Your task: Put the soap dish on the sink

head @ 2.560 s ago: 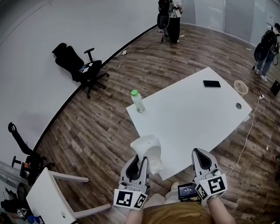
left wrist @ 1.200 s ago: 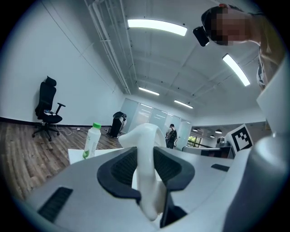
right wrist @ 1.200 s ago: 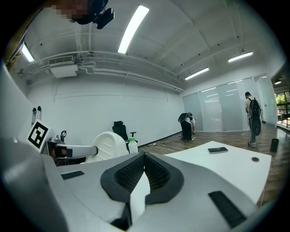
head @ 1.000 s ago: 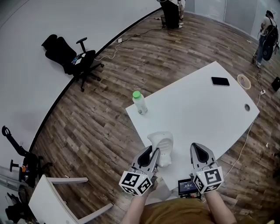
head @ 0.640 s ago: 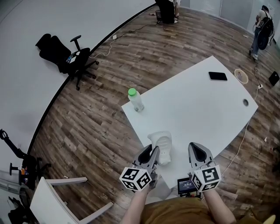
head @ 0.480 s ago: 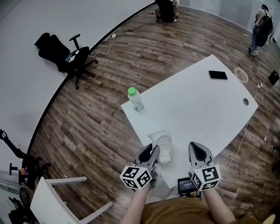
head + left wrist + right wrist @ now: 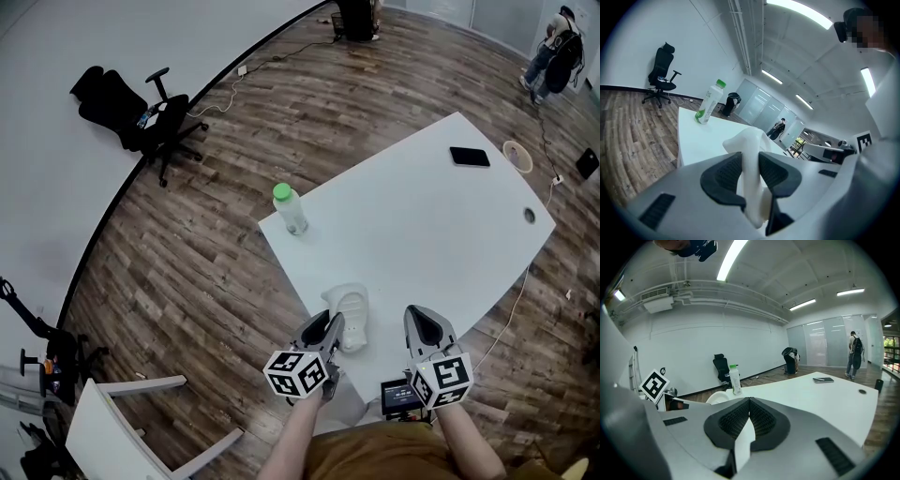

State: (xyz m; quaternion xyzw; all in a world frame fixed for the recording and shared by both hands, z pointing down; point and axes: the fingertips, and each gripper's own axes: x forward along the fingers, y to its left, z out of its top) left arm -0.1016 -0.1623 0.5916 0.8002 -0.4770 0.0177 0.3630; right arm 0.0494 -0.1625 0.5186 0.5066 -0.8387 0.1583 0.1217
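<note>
Currently L hand-held gripper (image 7: 334,325) grips soap dish (image 7: 353,307).

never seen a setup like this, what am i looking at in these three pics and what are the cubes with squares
No robot here: a person holds a two-jaw gripper in each hand, and the marker cubes are part of those grippers. One picture comes from a camera on the person's head, looking down; the other two from cameras riding on each gripper, looking along its jaws. On the white table are a clear plastic bottle with a green cap and a flat black phone. The left gripper is clamped on a white plastic soap dish at the table's near end; the right gripper is shut and empty.
</note>
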